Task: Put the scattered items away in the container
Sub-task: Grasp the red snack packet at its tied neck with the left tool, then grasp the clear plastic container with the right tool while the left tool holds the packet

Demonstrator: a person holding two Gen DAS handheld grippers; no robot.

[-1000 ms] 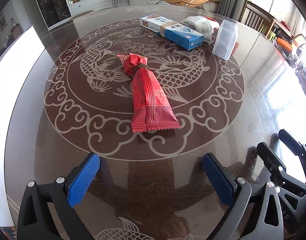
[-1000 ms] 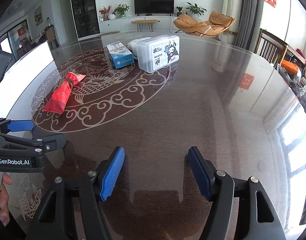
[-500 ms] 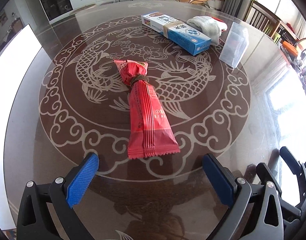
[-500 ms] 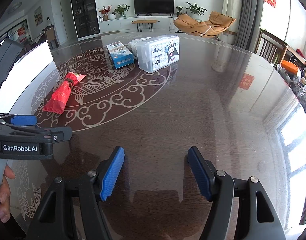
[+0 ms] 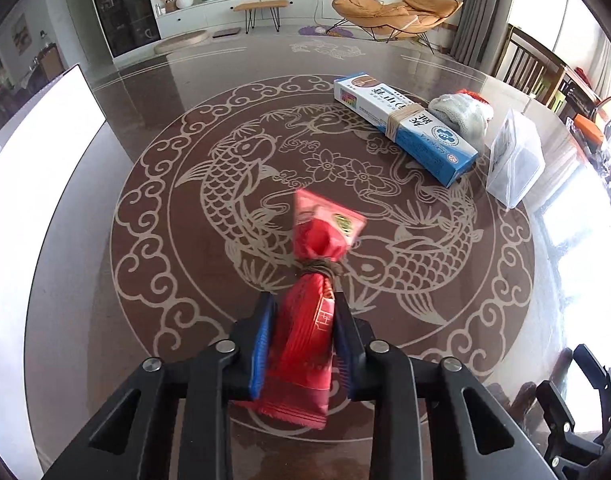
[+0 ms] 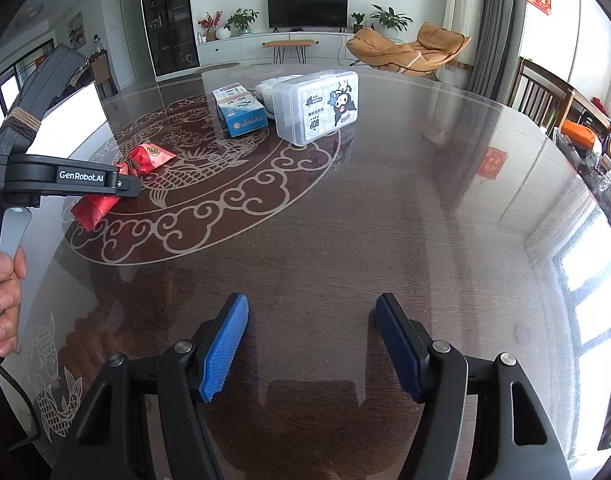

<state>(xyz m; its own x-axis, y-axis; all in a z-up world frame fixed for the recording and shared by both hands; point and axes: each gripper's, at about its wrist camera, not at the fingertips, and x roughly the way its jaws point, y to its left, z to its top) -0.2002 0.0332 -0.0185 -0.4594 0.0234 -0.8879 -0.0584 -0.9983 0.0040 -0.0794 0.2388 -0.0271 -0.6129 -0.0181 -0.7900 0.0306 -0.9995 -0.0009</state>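
Red packet (image 5: pixel 305 340) pinched as left hand-held gripper (image 5: pixel 301 344) closes, right hand-held gripper (image 6: pixel 311 348) apart, holder's fingers (image 6: pixel 3 304) only in right view.

Your left wrist camera looks steeply down, close over the bench (image 5: pixel 185 92); your right looks across it (both catch the red packet (image 5: pixel 309 320)).

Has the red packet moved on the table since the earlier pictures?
Yes. The red packet, pinched as the left gripper closes, now has its tied end raised off the fish pattern.
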